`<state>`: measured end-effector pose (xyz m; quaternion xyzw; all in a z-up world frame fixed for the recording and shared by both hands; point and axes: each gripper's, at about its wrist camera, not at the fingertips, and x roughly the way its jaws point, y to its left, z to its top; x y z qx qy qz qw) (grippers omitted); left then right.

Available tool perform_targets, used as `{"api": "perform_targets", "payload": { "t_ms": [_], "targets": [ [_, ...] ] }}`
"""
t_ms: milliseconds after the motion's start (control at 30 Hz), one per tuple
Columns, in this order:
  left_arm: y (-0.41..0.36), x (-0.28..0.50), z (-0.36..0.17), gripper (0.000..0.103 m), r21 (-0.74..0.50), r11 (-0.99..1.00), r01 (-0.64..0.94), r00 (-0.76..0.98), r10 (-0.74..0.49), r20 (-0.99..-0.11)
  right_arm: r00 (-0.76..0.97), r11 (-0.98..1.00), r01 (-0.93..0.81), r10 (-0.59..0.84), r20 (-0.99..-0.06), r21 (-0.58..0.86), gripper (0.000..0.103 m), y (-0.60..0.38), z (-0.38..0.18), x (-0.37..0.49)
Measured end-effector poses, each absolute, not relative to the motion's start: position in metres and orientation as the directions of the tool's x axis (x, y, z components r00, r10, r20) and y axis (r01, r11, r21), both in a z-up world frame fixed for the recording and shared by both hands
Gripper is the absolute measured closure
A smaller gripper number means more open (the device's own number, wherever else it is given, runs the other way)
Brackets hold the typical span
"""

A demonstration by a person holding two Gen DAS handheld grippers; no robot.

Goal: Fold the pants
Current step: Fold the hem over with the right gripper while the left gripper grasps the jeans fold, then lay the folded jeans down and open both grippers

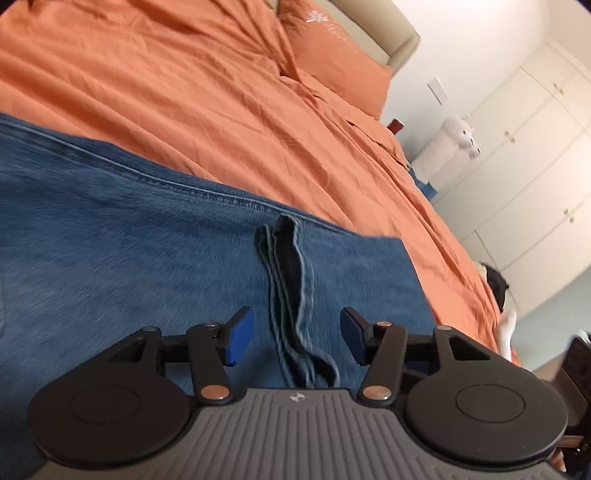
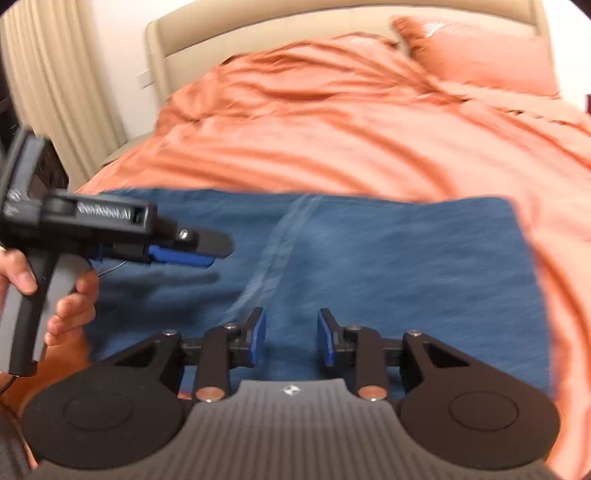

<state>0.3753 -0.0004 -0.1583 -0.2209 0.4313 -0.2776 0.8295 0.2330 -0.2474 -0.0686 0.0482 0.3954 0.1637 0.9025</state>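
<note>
Blue jeans (image 1: 129,240) lie folded flat on the orange bed. In the left wrist view my left gripper (image 1: 297,336) is open low over the denim. A stack of hem edges (image 1: 291,280) runs between its blue pads (image 1: 240,336) without touching them. In the right wrist view the jeans (image 2: 406,277) form a wide blue rectangle with a pale seam (image 2: 273,251) down the middle. My right gripper (image 2: 291,338) is open just above the near edge, with only flat denim under the gap. The left gripper (image 2: 210,254) shows side-on at the left, held by a hand (image 2: 70,306).
An orange duvet (image 2: 332,140) covers the bed, with an orange pillow (image 2: 480,55) against a beige headboard (image 2: 258,29). White wardrobe doors (image 1: 524,166) and a white plush toy (image 1: 461,136) stand beyond the bed's far side. A curtain (image 2: 62,92) hangs at the left.
</note>
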Motion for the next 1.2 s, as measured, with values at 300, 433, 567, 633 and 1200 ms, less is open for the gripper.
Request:
{"api": "perform_targets", "payload": {
  "t_ms": [300, 433, 567, 633, 1200],
  "targets": [
    [-0.019, 0.421, -0.200, 0.085, -0.671, 0.717, 0.188, 0.480, -0.663, -0.574, 0.712, 0.989, -0.089, 0.145, -0.687, 0.116, 0.082, -0.348, -0.070, 0.253],
    [-0.022, 0.409, -0.179, 0.094, -0.612, 0.749, 0.254, 0.539, -0.635, -0.553, 0.718, 0.994, -0.074, 0.107, -0.688, 0.077, 0.097, -0.369, -0.072, 0.263],
    [-0.025, 0.392, -0.147, 0.094, -0.507, 0.790, 0.345, 0.581, -0.603, -0.546, 0.743, 0.995, -0.094, 0.091, -0.664, 0.031, 0.102, -0.372, -0.067, 0.288],
    [-0.026, 0.395, -0.150, 0.094, -0.467, 0.816, 0.341, 0.576, -0.574, -0.582, 0.738, 0.995, -0.094, 0.095, -0.668, 0.038, 0.103, -0.371, -0.069, 0.311],
    [-0.031, 0.388, -0.158, 0.083, -0.387, 0.877, 0.286, 0.515, -0.481, -0.709, 0.618, 0.995, -0.060, 0.101, -0.780, 0.081, 0.103, -0.372, -0.109, 0.364]
  ]
}}
